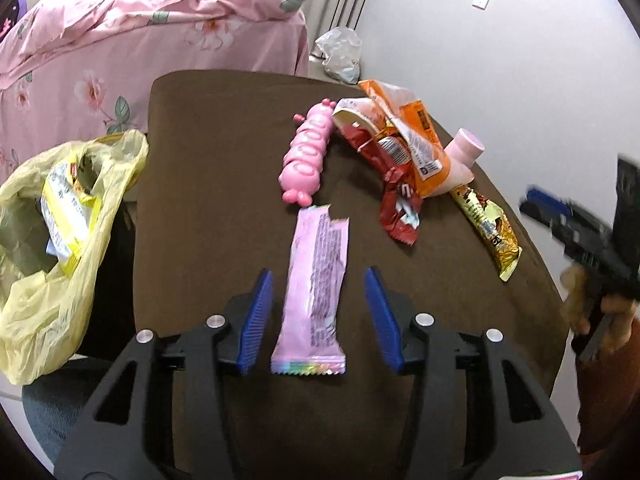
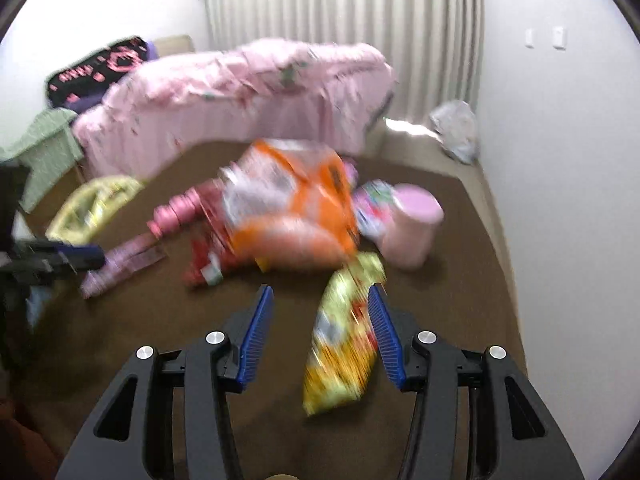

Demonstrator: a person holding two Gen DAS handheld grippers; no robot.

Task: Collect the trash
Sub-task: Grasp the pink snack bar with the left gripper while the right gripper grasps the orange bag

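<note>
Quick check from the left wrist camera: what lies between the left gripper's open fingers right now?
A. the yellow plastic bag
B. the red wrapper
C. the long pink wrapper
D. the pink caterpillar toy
C: the long pink wrapper lies flat on the brown table between the fingers of the left gripper, whose blue pads stand clear of it on both sides.
</note>
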